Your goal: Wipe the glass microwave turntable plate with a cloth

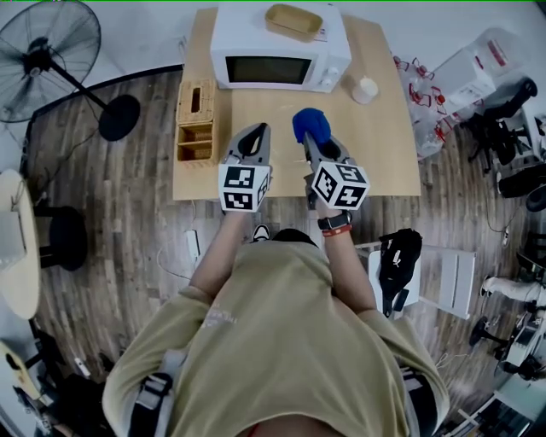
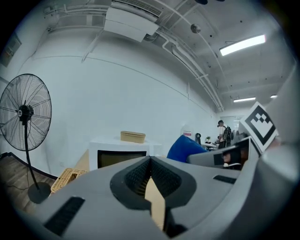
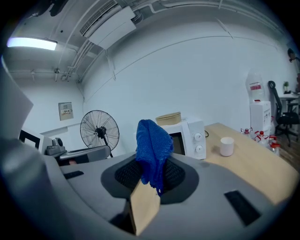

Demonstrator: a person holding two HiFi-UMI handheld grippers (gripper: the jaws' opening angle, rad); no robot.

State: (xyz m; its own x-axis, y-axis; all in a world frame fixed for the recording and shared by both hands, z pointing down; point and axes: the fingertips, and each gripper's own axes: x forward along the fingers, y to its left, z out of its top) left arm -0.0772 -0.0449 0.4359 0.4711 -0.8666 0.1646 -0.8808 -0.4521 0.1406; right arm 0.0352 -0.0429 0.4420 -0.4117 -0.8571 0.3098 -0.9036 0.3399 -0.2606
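We stand at a long light wooden table point(image 1: 384, 136) set on dark plank flooring point(image 1: 111, 222), with both arms stretched out over its near edge. A tall black pedestal fan point(image 1: 47, 55) stands on the floor to the left, well apart from the table.

At the table's far end sits a white boxy microwave oven point(image 1: 247, 34), its dark-windowed door shut and facing us. To its left, on the table's left side, lies a woven tan wicker box point(image 1: 196, 119) with open compartments.

We hold the left gripper point(image 1: 260, 130), grey with a black-and-white marker cube at its rear, above the middle of the table and pointing toward the microwave. In the left gripper view its ribbed pads meet and nothing lies between them, so it is closed and empty. The right gripper point(image 1: 309, 141) sits just beside it, level with it and pointing the same way.

The right gripper is clamped on a crumpled bright blue knitted cloth point(image 3: 152, 145). The cloth stands up from between the pads and droops over them, clear of the tabletop, in front of the microwave's door.

A shallow tan oval basket point(image 1: 293, 20) rests on top of the microwave. A small white cup point(image 1: 365, 89) stands on the table just right of the oven's knobs.
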